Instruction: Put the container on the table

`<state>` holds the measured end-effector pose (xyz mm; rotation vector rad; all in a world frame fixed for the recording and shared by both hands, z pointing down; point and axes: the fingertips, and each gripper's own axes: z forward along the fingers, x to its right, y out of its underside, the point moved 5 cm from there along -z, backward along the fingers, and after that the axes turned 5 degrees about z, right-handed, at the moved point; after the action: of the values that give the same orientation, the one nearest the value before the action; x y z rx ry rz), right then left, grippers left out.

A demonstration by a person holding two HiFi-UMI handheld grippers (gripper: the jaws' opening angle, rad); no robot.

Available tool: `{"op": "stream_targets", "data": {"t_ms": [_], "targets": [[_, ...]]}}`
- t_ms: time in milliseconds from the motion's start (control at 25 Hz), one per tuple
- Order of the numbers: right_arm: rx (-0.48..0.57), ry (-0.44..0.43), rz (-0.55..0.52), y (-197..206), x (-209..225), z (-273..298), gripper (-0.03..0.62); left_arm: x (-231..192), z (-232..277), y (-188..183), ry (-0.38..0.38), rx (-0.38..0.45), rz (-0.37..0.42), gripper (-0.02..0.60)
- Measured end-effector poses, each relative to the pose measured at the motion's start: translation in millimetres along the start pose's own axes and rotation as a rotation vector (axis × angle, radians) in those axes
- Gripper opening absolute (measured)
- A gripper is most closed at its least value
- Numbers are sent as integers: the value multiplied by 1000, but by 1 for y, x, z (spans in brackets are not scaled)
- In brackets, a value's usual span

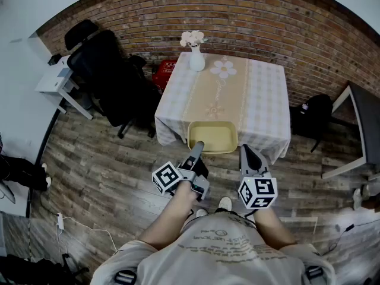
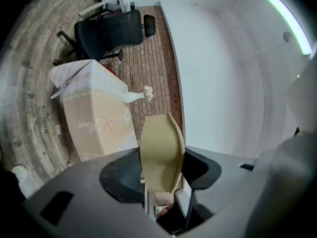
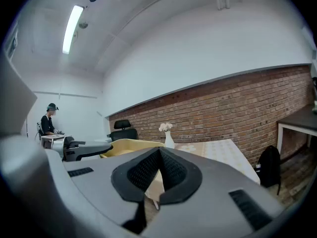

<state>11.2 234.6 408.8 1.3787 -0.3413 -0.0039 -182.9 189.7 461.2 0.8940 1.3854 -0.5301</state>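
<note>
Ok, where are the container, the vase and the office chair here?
container (image 1: 212, 136), head view, on its bare inner floor.
vase (image 1: 196, 60), head view, on its white body.
office chair (image 1: 104, 70), head view, on its black middle.

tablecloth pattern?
Tablecloth: pale checks, beige centre band with a daisy; head view shows it best.

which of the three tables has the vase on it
The middle table with the checked cloth: the white vase stands at its far left corner. The white desk at left and the dark table at right have none.
</note>
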Motion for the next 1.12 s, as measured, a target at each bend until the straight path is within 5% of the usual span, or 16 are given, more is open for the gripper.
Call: {"op": "stream_targets", "data": {"t_ms": [1120], "targets": [[20, -14, 9, -9, 34, 17, 2, 7, 48, 18, 14, -29, 32, 225]]}}
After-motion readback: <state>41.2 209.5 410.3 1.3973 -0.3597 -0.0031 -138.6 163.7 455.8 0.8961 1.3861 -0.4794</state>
